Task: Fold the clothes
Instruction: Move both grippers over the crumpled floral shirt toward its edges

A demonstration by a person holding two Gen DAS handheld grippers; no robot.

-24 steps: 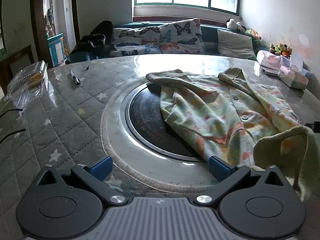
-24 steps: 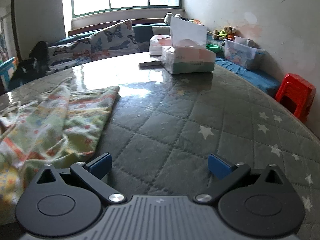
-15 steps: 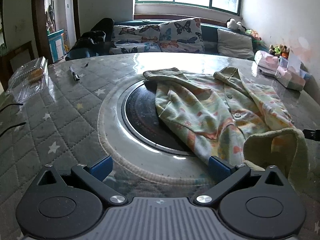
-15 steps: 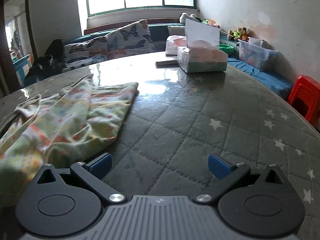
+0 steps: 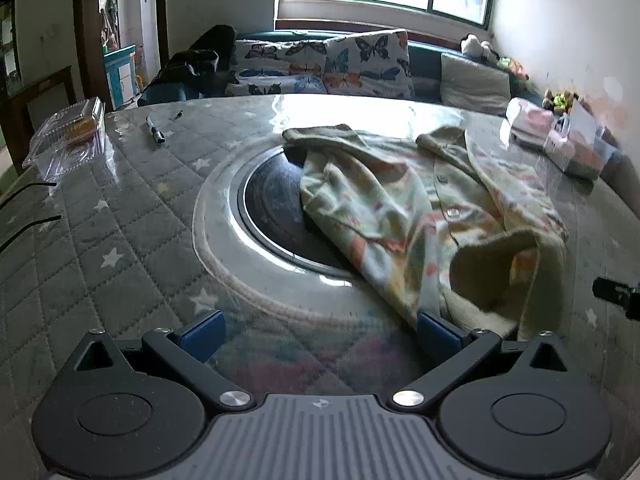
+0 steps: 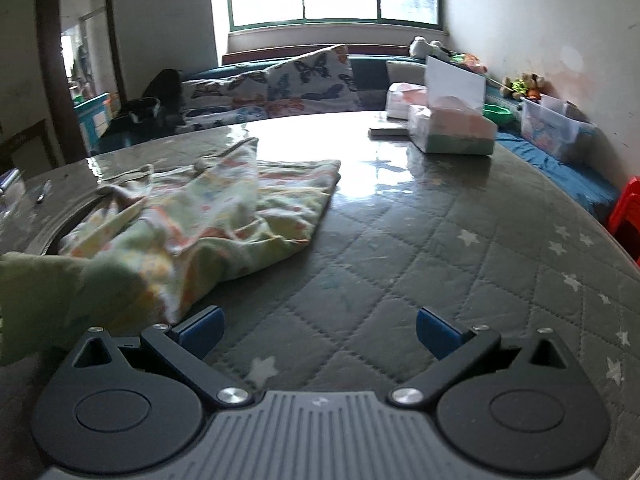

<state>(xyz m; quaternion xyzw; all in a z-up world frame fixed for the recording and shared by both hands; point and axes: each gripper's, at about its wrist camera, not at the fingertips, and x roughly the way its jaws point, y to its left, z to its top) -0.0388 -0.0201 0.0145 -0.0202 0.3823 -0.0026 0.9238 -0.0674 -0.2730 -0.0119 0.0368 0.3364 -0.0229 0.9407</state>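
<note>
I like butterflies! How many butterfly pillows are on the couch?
2. One pillow lies low at the left of the couch, and another pillow stands upright to its right, under the window. More may be hidden behind the table edge.

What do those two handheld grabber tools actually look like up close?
The two look identical. The left gripper and right gripper each have a grey ribbed centre plate, two round black discs, black linkage arms with silver pivot screws, and blue pads on the fingertips. No cables or sleeves show.
</note>
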